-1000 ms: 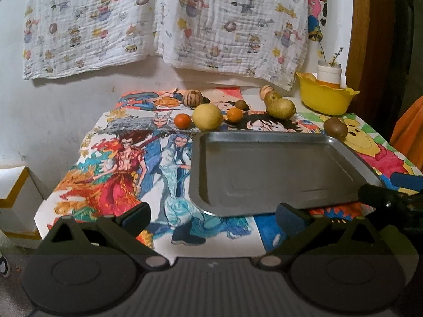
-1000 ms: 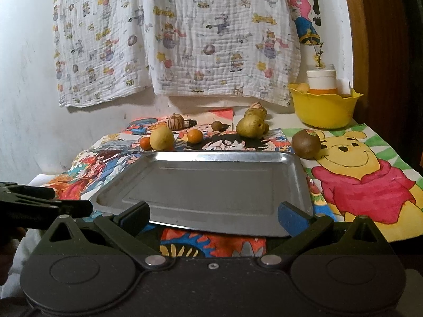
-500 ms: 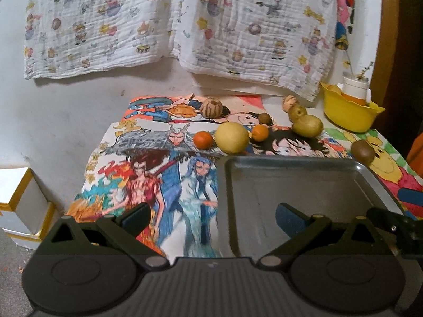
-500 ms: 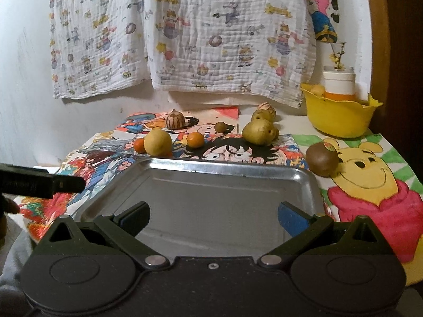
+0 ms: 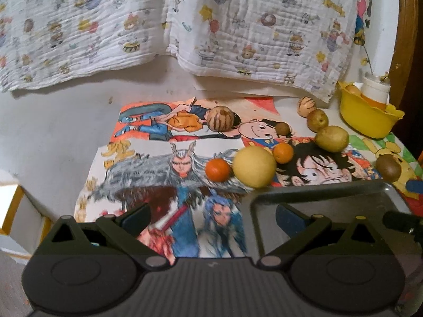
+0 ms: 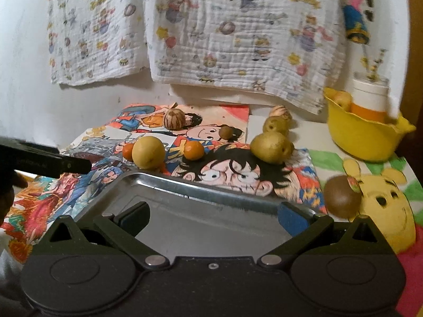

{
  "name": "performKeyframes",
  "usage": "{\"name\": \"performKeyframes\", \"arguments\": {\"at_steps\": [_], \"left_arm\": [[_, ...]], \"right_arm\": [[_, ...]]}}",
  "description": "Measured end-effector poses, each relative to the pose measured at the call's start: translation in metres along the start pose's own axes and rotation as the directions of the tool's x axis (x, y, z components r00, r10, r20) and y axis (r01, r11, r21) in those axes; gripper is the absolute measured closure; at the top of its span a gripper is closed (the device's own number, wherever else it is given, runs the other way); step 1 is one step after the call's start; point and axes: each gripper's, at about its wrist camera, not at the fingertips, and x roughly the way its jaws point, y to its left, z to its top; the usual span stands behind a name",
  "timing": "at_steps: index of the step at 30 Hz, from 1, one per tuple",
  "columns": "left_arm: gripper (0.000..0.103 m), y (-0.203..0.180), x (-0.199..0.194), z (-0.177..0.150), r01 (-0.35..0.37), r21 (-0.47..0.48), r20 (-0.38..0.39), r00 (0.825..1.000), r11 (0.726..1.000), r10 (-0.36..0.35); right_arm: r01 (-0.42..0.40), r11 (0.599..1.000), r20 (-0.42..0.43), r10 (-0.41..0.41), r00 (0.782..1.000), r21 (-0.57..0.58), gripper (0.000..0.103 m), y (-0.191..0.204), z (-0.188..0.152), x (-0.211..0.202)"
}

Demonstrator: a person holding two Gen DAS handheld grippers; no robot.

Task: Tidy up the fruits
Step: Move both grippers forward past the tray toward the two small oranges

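Observation:
An empty metal tray [image 5: 330,192] [image 6: 211,192] lies on a table covered with cartoon drawings. Beyond it lie a large yellow fruit [image 5: 254,167] [image 6: 148,152], two small oranges [image 5: 218,169] [image 5: 283,153], a striped round fruit [image 5: 220,118], yellow-green pears [image 5: 331,138] [image 6: 272,148] and a brown kiwi [image 5: 388,168] [image 6: 342,196]. My left gripper [image 5: 212,218] is open and empty over the tray's left edge. My right gripper [image 6: 212,215] is open and empty over the tray.
A yellow bowl [image 5: 367,117] [image 6: 362,137] with a white and orange pot stands at the back right. A patterned cloth [image 5: 185,26] hangs on the wall behind. A white box [image 5: 15,219] stands off the table's left edge.
Both grippers have moved forward towards the fruit and over the tray. The left one has also shifted left. Both stay open.

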Motion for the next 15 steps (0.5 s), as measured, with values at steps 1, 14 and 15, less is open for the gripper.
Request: {"name": "performKeyframes", "arguments": {"at_steps": [1,14,15], "left_arm": [[0.001,0.003,0.005,0.004,0.003,0.014,-0.003,1.000,1.000,-0.003],[0.003,0.021,0.070,0.033,0.058,0.239,-0.015,0.998,0.969,-0.057],[0.005,0.021,0.073,0.033,0.064,0.250,-0.013,0.998,0.966,-0.062]], "right_arm": [[-0.008,1.000,-0.008,0.008,1.000,-0.007,0.000,-0.001,0.006,0.006],[-0.041,0.992,-0.077,0.032,0.997,-0.116,0.005,-0.006,0.065,0.090],[-0.041,0.992,-0.086,0.031,0.996,-0.119,0.006,-0.007,0.067,0.096]]}}
